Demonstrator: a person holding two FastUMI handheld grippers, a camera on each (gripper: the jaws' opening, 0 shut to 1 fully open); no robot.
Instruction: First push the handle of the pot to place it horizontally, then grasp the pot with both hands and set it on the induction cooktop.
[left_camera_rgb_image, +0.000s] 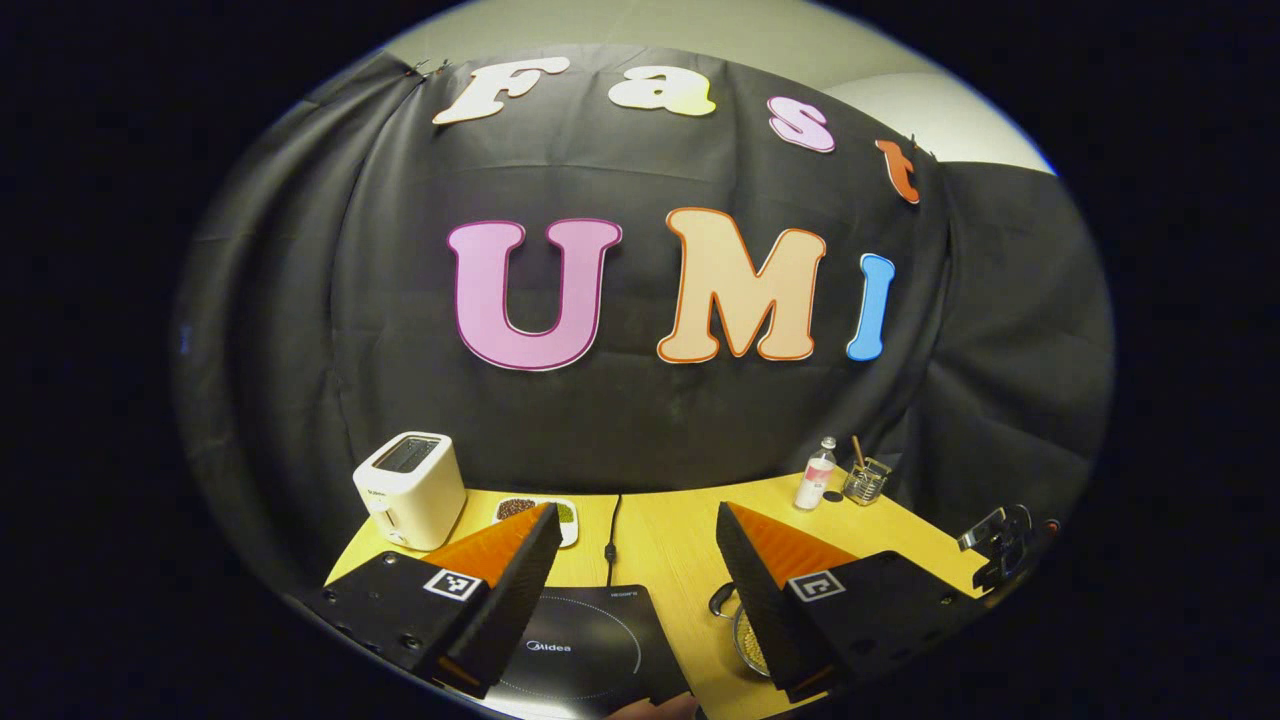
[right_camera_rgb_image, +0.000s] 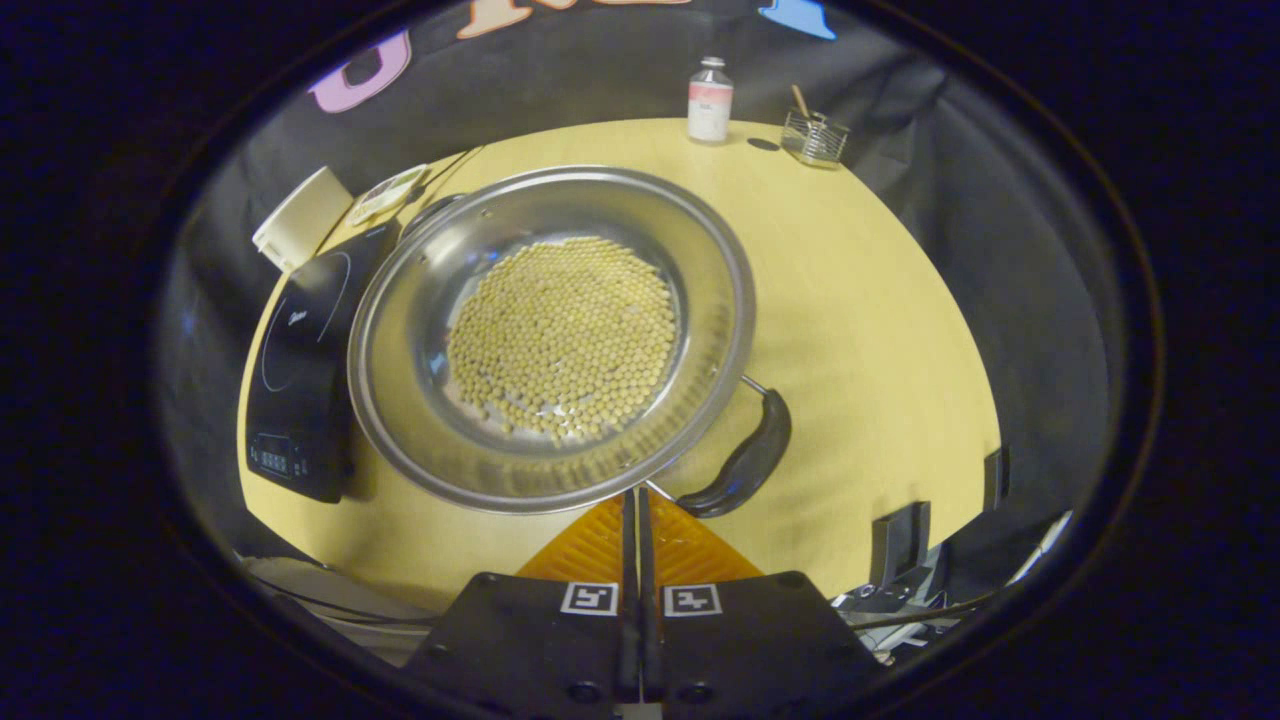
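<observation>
Your right tongs (right_camera_rgb_image: 636, 500) are pressed closed just below the rim of the shiny pot (right_camera_rgb_image: 550, 335) of yellow beans, its handle (right_camera_rgb_image: 745, 460) beside them, while your left tongs (left_camera_rgb_image: 637, 545) gape wide above the cooktop (left_camera_rgb_image: 585, 645).

Pot (right_camera_rgb_image: 550, 340) on table (right_camera_rgb_image: 880, 330), just right of cooktop (right_camera_rgb_image: 305, 370)

In your left gripper view, the pot (left_camera_rgb_image: 748, 640) hides behind a finger (left_camera_rgb_image: 770, 590) — just a sliver shows; the cooktop (left_camera_rgb_image: 590, 650) runs off the bottom edge.

"Midea" on the induction cooktop (left_camera_rgb_image: 585, 645)
</observation>
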